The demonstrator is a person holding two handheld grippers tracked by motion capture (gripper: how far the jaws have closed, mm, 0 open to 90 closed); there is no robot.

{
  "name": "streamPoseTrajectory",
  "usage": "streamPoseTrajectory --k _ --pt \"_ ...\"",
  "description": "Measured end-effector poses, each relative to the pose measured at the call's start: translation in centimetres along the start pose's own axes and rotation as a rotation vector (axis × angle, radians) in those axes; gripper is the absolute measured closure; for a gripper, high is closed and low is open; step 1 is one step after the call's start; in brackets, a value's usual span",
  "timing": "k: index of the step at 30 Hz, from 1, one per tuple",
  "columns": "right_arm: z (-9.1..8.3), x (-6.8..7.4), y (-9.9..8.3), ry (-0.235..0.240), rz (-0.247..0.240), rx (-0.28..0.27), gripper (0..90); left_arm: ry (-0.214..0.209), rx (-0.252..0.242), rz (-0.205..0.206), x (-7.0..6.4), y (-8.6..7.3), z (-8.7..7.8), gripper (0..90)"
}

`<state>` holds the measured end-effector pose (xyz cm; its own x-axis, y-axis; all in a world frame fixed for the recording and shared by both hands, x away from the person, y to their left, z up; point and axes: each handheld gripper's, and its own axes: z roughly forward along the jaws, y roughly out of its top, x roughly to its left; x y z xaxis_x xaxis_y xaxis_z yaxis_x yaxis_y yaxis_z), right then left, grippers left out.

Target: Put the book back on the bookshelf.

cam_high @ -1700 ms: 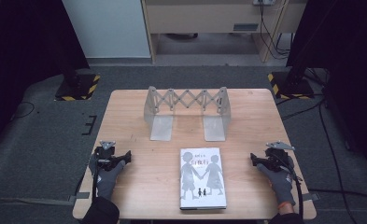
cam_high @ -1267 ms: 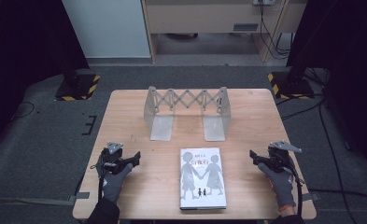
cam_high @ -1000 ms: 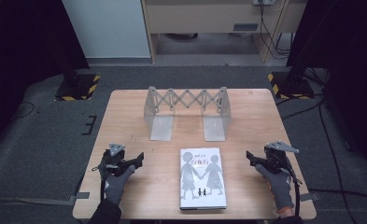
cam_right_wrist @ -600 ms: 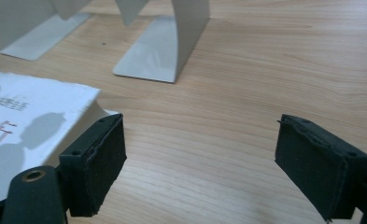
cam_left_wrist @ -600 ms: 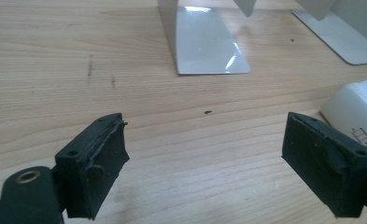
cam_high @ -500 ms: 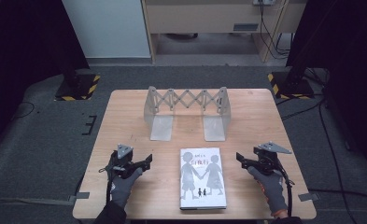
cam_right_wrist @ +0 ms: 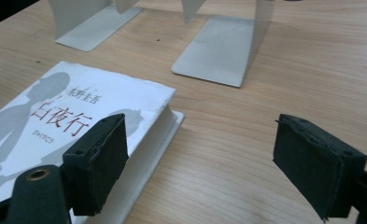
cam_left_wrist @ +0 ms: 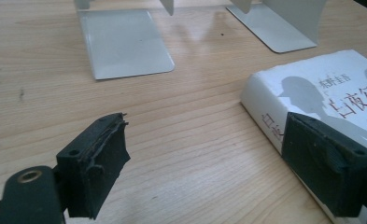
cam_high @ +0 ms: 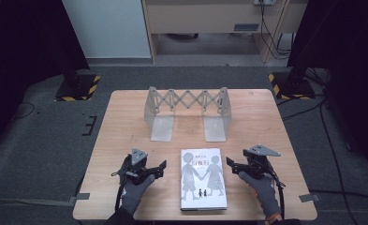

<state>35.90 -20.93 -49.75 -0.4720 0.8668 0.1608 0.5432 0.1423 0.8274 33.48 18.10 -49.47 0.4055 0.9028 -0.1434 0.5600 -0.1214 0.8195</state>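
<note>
A white book [cam_high: 203,178] is lying flat on the worktop [cam_high: 125,122], close to the middle of its near edge, cover up, with grey silhouettes of two figures and red lettering showing on it. The left tool [cam_high: 161,168] is sitting just to the left of the book, near the worktop's near left corner, with a gloved hand [cam_high: 136,192] gripping it from below. Its jaws are standing wide apart and holding nothing; in the left gripper view one pad [cam_left_wrist: 328,163] is hanging over the book's left edge [cam_left_wrist: 312,100] while the other is over bare wood. The right tool [cam_high: 230,164] is sitting just to the right of the book, its jaws likewise spread wide and empty, one pad [cam_right_wrist: 97,161] overlapping the book's right edge [cam_right_wrist: 78,116] in the right gripper view. Toward the far edge, an expanding metal bookend rack [cam_high: 187,110] is standing upright, well apart from the book.
</note>
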Motion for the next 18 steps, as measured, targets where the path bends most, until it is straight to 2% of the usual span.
streamPoseTrajectory --k 10,18 --pt "0.4 1.4 0.1 0.042 -0.017 0.010 18.4 -0.027 0.009 0.012 -1.0 -0.1 0.3 13.7" --pt "1.0 2.5 -0.1 0.074 -0.033 0.029 19.6 -0.049 0.026 0.038 -2.2 -0.3 0.7 13.5"
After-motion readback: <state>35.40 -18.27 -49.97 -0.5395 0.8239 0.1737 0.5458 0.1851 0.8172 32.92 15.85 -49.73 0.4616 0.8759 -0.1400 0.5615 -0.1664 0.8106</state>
